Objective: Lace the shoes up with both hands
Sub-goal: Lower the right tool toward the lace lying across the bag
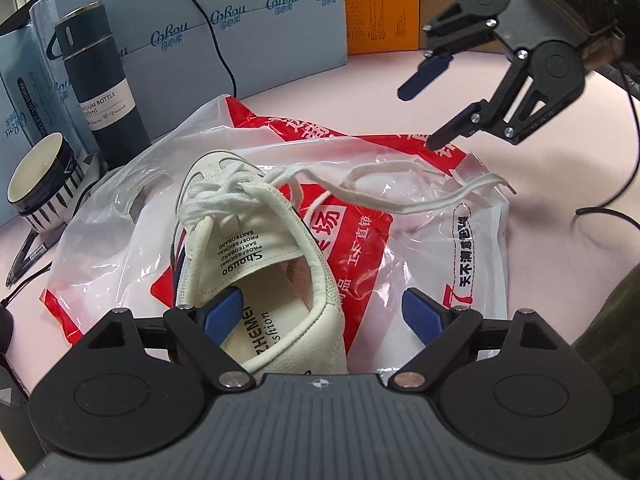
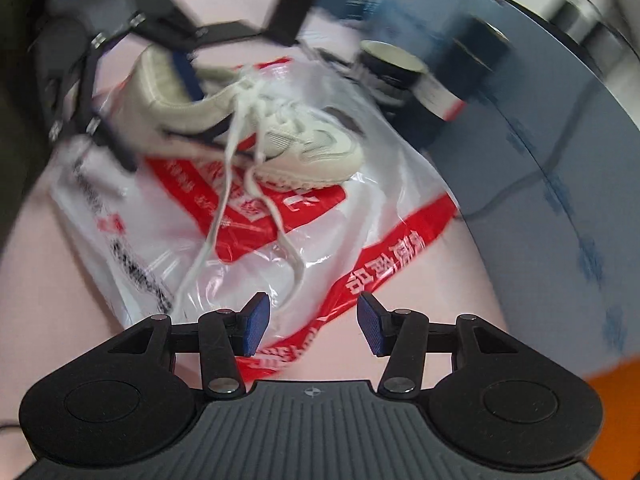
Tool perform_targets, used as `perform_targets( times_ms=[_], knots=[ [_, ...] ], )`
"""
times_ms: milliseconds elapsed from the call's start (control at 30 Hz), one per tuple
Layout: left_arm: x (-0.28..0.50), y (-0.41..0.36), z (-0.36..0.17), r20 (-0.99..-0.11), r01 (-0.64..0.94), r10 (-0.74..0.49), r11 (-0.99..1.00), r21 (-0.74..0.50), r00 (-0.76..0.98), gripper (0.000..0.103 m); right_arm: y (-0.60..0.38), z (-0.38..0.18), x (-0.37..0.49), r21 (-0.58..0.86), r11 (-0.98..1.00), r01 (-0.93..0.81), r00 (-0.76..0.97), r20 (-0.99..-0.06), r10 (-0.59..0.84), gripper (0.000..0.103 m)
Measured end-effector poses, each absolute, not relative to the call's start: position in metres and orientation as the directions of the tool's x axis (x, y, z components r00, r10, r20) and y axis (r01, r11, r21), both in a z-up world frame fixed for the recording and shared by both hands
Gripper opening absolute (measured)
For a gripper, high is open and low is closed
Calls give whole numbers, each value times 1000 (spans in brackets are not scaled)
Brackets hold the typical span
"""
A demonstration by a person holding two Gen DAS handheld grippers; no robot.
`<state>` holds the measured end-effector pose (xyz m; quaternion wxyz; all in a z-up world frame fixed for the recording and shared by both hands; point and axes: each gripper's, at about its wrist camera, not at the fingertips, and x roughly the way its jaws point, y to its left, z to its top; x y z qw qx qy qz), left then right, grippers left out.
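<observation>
Left wrist view: the left gripper [image 1: 324, 316] is seen spread wide over the heel end of a white shoe [image 1: 256, 264], which is laid on a red-and-clear plastic bag [image 1: 452, 248] on a pink table [image 1: 360, 92]. One blue pad [image 1: 224, 314] is placed inside the shoe opening against the inner collar, the other pad [image 1: 424, 316] is left outside over the bag; no squeeze on the collar can be made out. The laces [image 1: 404, 196] are bunched at the top eyelets and two loose ends are trailed off to the right across the bag, tips resting near its far edge. The right gripper [image 1: 424, 112] is seen upper right, held above the table and clear of the laces, fingers parted with nothing between them. A dark vacuum bottle [image 1: 100, 84], a striped cup [image 1: 42, 180] and pale blue boxes [image 1: 256, 32] are stood behind the shoe; an orange box [image 1: 380, 4] is set further right. Right wrist view: heavy motion blur is noted. The right gripper [image 2: 312, 326] is seen with pads parted over the near bag edge [image 2: 360, 256], nothing pinched. The shoe [image 2: 280, 136] is seen side-on, toe to the right, on the bag. The two lace ends [image 2: 224, 208] are draped from the eyelets toward the camera, stopping short of the pads. The left gripper [image 2: 160, 96] is seen at the heel, one blue pad [image 2: 186, 74] inside the opening, the other finger outside; whether contact is firm cannot be told through the blur.
</observation>
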<state>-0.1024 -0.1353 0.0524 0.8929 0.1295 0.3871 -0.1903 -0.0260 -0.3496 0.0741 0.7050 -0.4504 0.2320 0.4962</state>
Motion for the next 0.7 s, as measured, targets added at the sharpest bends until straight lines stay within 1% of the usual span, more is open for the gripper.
perform_targets(
  times_ms=[133, 267, 367, 600, 700],
  knots=[
    [-101, -136, 53, -745, 430, -230, 899, 84, 626, 85, -349, 62, -31, -494, -239, -836, 344, -811, 474, 47],
    [-100, -137, 53, -747, 415, -224, 906, 77, 626, 85, -351, 52, -34, -498, -491, -715, 270, -844, 464, 47],
    [-101, -138, 53, -747, 407, -214, 910, 82, 629, 85, -348, 48, -29, -479, -567, -670, 233, -861, 452, 47],
    [-101, -139, 53, -743, 387, -206, 919, 76, 636, 85, -345, 39, -24, -432, -733, -526, 136, -893, 429, 42],
    [-102, -139, 52, -742, 381, -203, 921, 76, 639, 85, -342, 39, -22, -389, -769, -507, 93, -912, 399, 35]
  ],
)
